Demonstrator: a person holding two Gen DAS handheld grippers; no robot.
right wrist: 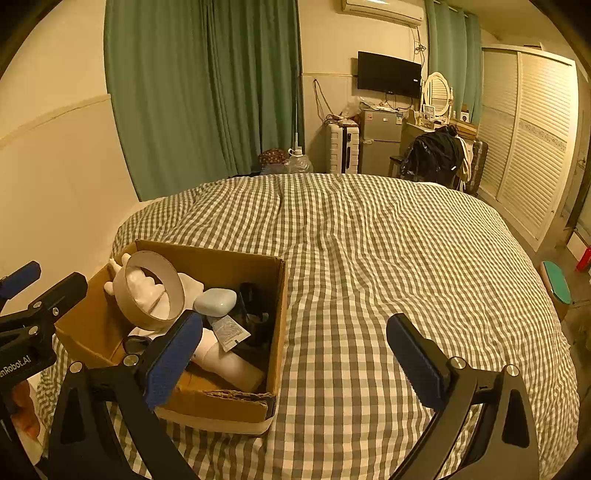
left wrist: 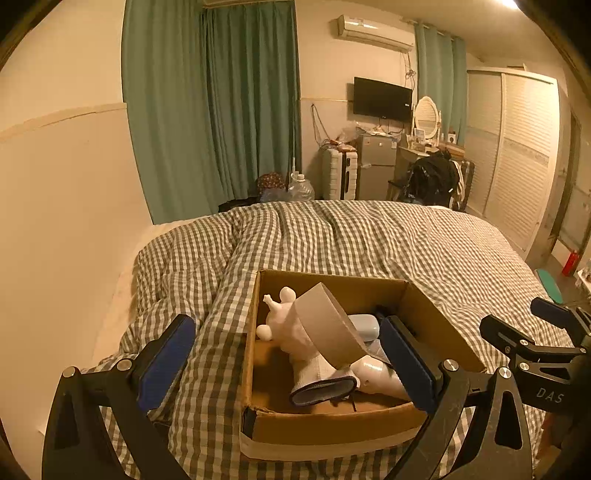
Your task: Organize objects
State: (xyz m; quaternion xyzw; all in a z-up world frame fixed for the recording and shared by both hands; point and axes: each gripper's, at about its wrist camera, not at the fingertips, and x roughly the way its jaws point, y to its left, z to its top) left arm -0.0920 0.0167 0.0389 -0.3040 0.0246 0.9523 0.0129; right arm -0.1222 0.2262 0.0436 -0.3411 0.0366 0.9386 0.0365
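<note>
A cardboard box sits on a bed covered with a green-and-white checked quilt, near the left side of the bed. Inside the box lie a white plush toy, a wide tape roll leaning on the toy, a pale blue case, a white bottle, a printed sachet and some dark items that cannot be made out.

The left gripper hovers over the near end of the box, its blue-padded fingers spread wide and holding nothing. The right gripper hangs beside the box's right wall over bare quilt, fingers likewise spread and empty.

Beyond the bed hang green curtains. Against the far wall stand a white suitcase, a small grey fridge, a wall television, a dressing table with an oval mirror, and a chair piled with dark clothes. White louvred wardrobe doors fill the right wall, and an air conditioner is mounted high up.
</note>
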